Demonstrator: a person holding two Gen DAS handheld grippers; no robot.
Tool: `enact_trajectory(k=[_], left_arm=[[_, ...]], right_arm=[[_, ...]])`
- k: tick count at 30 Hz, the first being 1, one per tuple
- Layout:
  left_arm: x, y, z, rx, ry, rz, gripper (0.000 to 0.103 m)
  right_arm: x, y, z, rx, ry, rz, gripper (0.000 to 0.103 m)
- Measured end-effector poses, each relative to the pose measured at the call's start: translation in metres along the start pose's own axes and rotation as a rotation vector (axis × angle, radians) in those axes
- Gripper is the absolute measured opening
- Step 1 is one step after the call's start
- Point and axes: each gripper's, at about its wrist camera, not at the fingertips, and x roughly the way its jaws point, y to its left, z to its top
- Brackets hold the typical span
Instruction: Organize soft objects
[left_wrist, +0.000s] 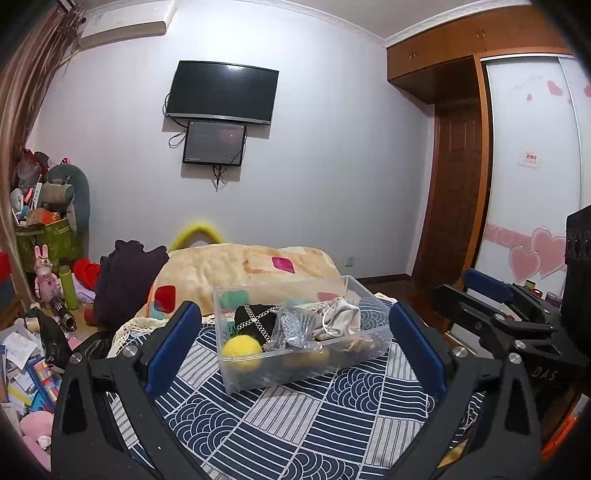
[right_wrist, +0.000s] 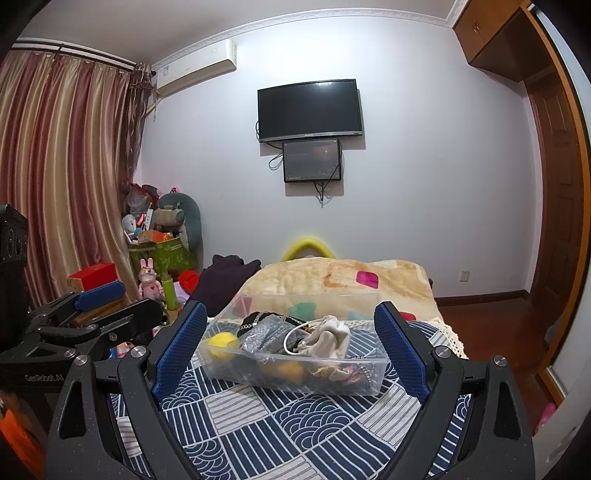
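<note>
A clear plastic bin (left_wrist: 236, 384) (right_wrist: 369, 387) stands on the blue patterned bedspread (left_wrist: 295, 424) (right_wrist: 288, 424). It holds a yellow fuzzy ball (left_wrist: 242, 352) (right_wrist: 221, 341), a silver glitter pouch (left_wrist: 290, 330) (right_wrist: 262, 339), a black chained bag (left_wrist: 255, 317), a cream drawstring pouch (left_wrist: 338, 319) (right_wrist: 327, 338) and other small items. My left gripper (left_wrist: 295, 343) is open and empty, just short of the bin. My right gripper (right_wrist: 290, 347) is open and empty, also short of it. Each gripper shows at the other view's edge, the right (left_wrist: 498, 302) and the left (right_wrist: 92, 306).
A beige blanket (left_wrist: 240, 266) (right_wrist: 332, 277) and dark clothing (left_wrist: 125, 280) (right_wrist: 221, 277) lie behind the bin. Toys, boxes and papers clutter the floor at left (left_wrist: 44, 295) (right_wrist: 155, 266). A wardrobe and door (left_wrist: 461, 184) stand at right.
</note>
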Motion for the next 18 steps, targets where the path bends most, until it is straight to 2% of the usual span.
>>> enact_trajectory(k=[18], left_arm=[[0.0007,-0.0046,-0.0004,0.011,0.02,-0.001,0.103]], right_arm=[[-0.0006,-0.0001,-0.0026,0.007,0.006,-0.008,0.091]])
